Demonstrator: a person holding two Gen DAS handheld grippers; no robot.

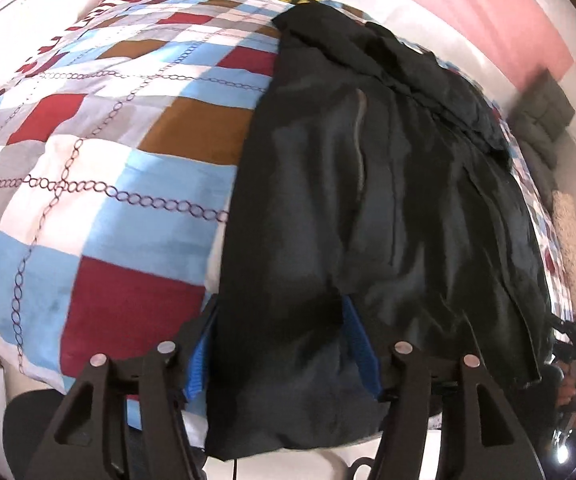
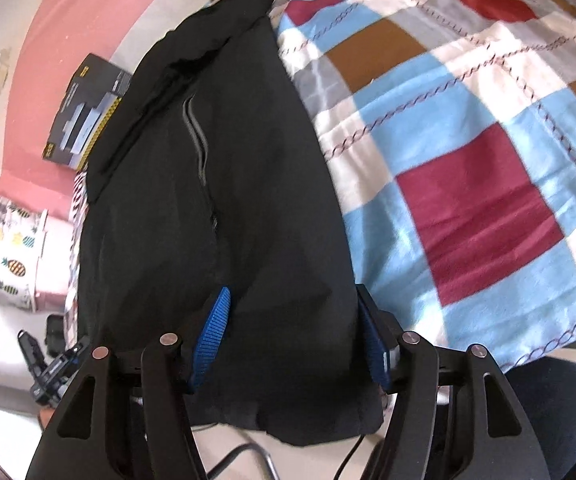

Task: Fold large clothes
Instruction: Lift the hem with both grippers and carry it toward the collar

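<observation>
We have both tools low over the near end of the jacket (image 1: 368, 184), which lies lengthwise on the bed (image 1: 100, 184), its hem hanging a little past the mattress edge toward us.

Our left gripper (image 1: 284, 344) stands spread, a blue pad (image 1: 358, 340) on either side of a swell of dark cloth at the jacket's outer corner. The fabric rises between the pads, but they look clear of it and not pinching. Straight ahead of this tool the jacket runs away up the bed, a pale zip line just beyond the right finger. The checked cover fills everything off to its left.

Our right gripper (image 2: 292, 340) is likewise spread, straddling the hem at the opposite corner. One pad (image 2: 212, 332) sits on top of the cloth and the other hugs the jacket's edge, where it meets the cover. Again we see nothing clamped. Ahead of it the jacket narrows toward the collar, with a dark box (image 2: 84, 112) far off to the front left, against the pink wall.

Working from a corner each makes sense to us: a garment this wide needs both ends of the hem lifted together, or it sags and twists in the middle. We judge the jaws are kept wide so that they can take in the thick, doubled layers. Slippery shell fabric may slide out of a shallow bite.
</observation>
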